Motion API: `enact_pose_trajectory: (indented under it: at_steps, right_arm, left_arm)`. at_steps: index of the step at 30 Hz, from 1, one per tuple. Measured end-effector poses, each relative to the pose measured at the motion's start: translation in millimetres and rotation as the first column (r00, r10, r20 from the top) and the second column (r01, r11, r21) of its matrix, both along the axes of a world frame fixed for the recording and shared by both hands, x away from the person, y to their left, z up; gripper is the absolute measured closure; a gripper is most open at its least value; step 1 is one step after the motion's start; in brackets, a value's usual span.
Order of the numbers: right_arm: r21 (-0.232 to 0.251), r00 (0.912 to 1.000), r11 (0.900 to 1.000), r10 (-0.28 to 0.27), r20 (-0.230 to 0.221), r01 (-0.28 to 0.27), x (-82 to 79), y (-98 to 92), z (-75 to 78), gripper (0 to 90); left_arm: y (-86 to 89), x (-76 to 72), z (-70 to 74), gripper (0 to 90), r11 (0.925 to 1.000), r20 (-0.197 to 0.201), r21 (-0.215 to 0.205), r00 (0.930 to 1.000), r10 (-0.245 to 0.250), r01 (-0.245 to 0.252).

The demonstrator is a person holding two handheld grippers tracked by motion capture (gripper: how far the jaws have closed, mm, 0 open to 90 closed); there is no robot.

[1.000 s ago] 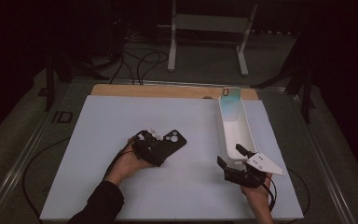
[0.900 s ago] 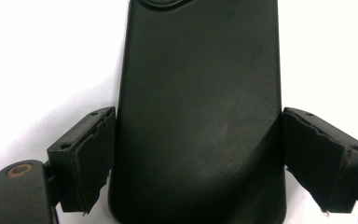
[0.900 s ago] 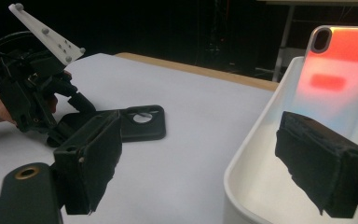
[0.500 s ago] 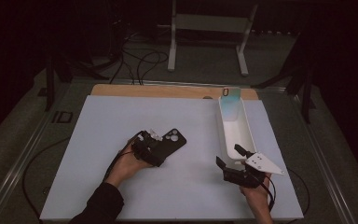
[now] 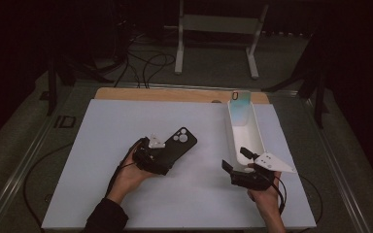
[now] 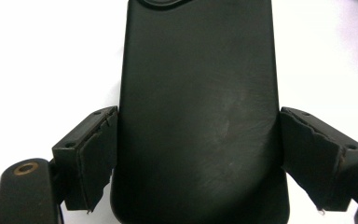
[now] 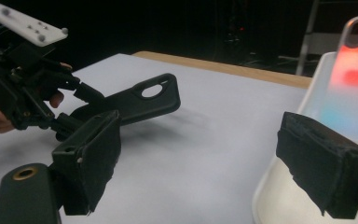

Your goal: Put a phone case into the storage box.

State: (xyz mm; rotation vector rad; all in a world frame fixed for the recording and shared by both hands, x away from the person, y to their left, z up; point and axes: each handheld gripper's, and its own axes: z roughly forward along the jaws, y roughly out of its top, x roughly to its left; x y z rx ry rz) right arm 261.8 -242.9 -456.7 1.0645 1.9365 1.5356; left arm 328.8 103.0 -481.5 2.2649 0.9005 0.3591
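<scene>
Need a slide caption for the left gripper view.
Left gripper clamps a black phone case by its sides, above the white table.

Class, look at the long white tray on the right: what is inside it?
Inside the white tray a translucent phone case leans at the far end. The near end hides behind the right gripper.

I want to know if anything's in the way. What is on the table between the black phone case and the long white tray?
Nothing: in the high view, bare white table lies between the black phone case and the long white tray.
</scene>
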Motion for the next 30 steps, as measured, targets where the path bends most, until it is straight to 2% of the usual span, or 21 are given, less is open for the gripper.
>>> enact_pose_trajectory:
  at_steps: [3, 7, 11, 16, 21, 23, 25, 27, 29, 30]
  right_arm:
    - [0.001, 0.9996, 1.000, 0.021, -0.019, -0.021, 6.2, 4.1, 4.1, 13.7]
    - [-0.027, 0.9979, 0.998, 0.056, -0.032, -0.057, 14.4, 16.4, 10.6, 13.0]
    - [-0.045, 0.9936, 0.994, 0.100, -0.052, -0.103, 22.2, 32.3, 17.0, 12.0]
    - [-0.038, 0.9848, 0.988, 0.145, -0.095, -0.150, 32.0, 53.6, 22.2, 11.7]
    - [0.011, 0.9692, 0.981, 0.191, -0.156, -0.192, 44.3, 69.0, 24.3, 11.9]
    - [0.031, 0.9593, 0.978, 0.211, -0.188, -0.209, 49.3, 74.5, 24.0, 12.6]
    - [0.062, 0.9510, 0.975, 0.224, -0.214, -0.215, 52.9, 79.9, 24.2, 13.7]
    - [0.075, 0.9444, 0.974, 0.227, -0.238, -0.215, 55.8, 85.8, 24.8, 14.4]
    - [0.080, 0.9393, 0.973, 0.229, -0.256, -0.215, 57.9, 91.5, 25.3, 17.4]
    - [0.096, 0.9327, 0.970, 0.243, -0.266, -0.225, 58.9, 94.3, 25.3, 20.4]
  left_arm:
    - [3.4, -5.2, 4.1, 15.7, 0.9999, 0.026, -0.015, 0.9996, 0.008, -0.007]
    - [7.4, -13.8, 11.1, 15.7, 0.9989, 0.059, -0.046, 0.9982, 0.012, -0.009]
    - [7.7, -22.8, 16.8, 15.7, 0.9974, 0.090, -0.072, 0.9959, 0.004, 0.002]
    - [3.5, -33.7, 22.6, 15.6, 0.9942, 0.124, -0.102, 0.9921, -0.018, 0.031]
    - [4.0, -41.1, 23.3, 15.5, 0.9868, 0.155, -0.155, 0.9876, -0.025, 0.049]
    - [4.9, -43.1, 23.0, 15.5, 0.9821, 0.159, -0.179, 0.9868, -0.031, 0.059]
    - [5.0, -44.7, 23.7, 15.5, 0.9832, 0.175, -0.172, 0.9841, -0.030, 0.061]
    - [6.0, -45.7, 25.3, 15.4, 0.9789, 0.178, -0.194, 0.9835, -0.030, 0.065]
    - [6.9, -46.9, 26.8, 15.3, 0.9748, 0.189, -0.214, 0.9818, -0.024, 0.065]
    - [7.4, -47.1, 27.3, 15.3, 0.9729, 0.192, -0.222, 0.9813, -0.021, 0.064]
